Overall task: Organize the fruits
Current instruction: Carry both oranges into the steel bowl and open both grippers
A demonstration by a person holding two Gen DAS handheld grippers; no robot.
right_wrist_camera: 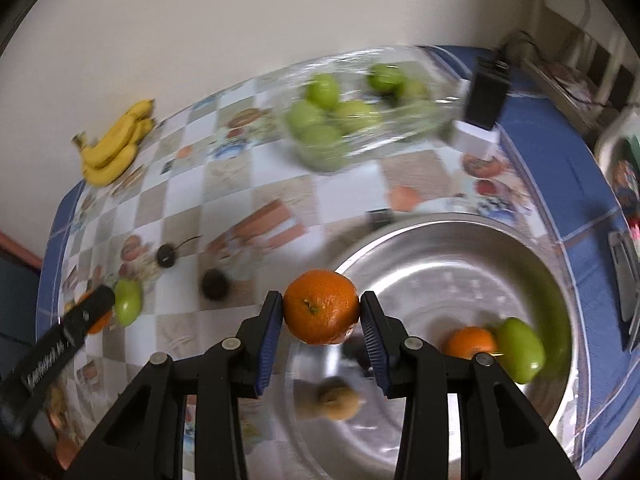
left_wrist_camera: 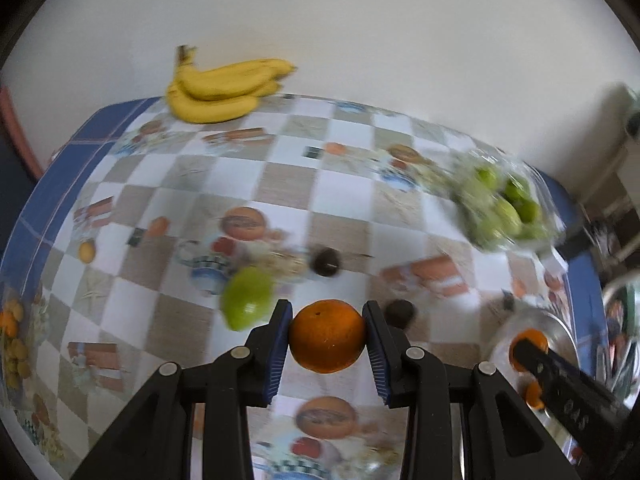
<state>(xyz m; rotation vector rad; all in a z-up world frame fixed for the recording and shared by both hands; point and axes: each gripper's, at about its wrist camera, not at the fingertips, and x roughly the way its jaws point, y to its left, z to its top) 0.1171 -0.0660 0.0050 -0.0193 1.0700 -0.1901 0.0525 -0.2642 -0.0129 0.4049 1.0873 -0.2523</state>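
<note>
I judge the sorting as partly done. In the left wrist view, at the upper left, the bananas (left_wrist_camera: 224, 90) lie on the table (left_wrist_camera: 280, 168) by the wall, and below them a green fruit (left_wrist_camera: 248, 298) and two dark small fruits (left_wrist_camera: 326, 262) wait loose on the cloth. My left gripper (left_wrist_camera: 327, 336) is clamped on an orange (left_wrist_camera: 327, 336) in the lower middle, tilted steeply down above the table. At the right the clear bag of green fruits (left_wrist_camera: 504, 204) lies, blurred. In the right wrist view, my right gripper (right_wrist_camera: 321, 308) is pressed on a second orange (right_wrist_camera: 321, 308), also pointing steeply down, over the left rim of the steel bowl (right_wrist_camera: 440, 240). In the bowl at the lower right I see already a small orange (right_wrist_camera: 470, 342), a green fruit (right_wrist_camera: 520, 348) and a brownish fruit (right_wrist_camera: 338, 400). So I think both oranges go there, then the loose fruits remain.
</note>
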